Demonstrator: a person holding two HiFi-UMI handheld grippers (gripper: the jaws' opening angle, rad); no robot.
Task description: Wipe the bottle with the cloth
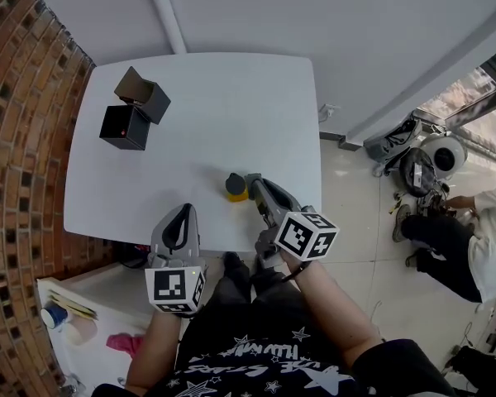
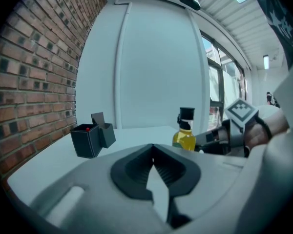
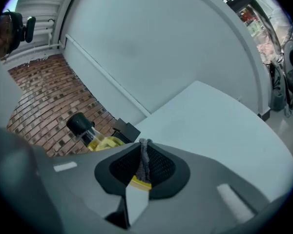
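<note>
Bottle [image 1: 236,186] upright by the table's [image 1: 231,114] near edge, right of middle, right gripper [image 1: 253,179] just beside it, jaws clamped on the cloth [image 3: 144,162]. Left gripper [image 1: 183,211] at the same edge, left of the bottle, jaws together on nothing. Best to open the left jaws and steady the cap first, else likely to tip off the edge; then press cloth to glass and sweep round. Box [image 1: 135,110] at far left corner open, lid up, red spot inside. Yellow liquid in the lower bottle, black cap on.
</note>
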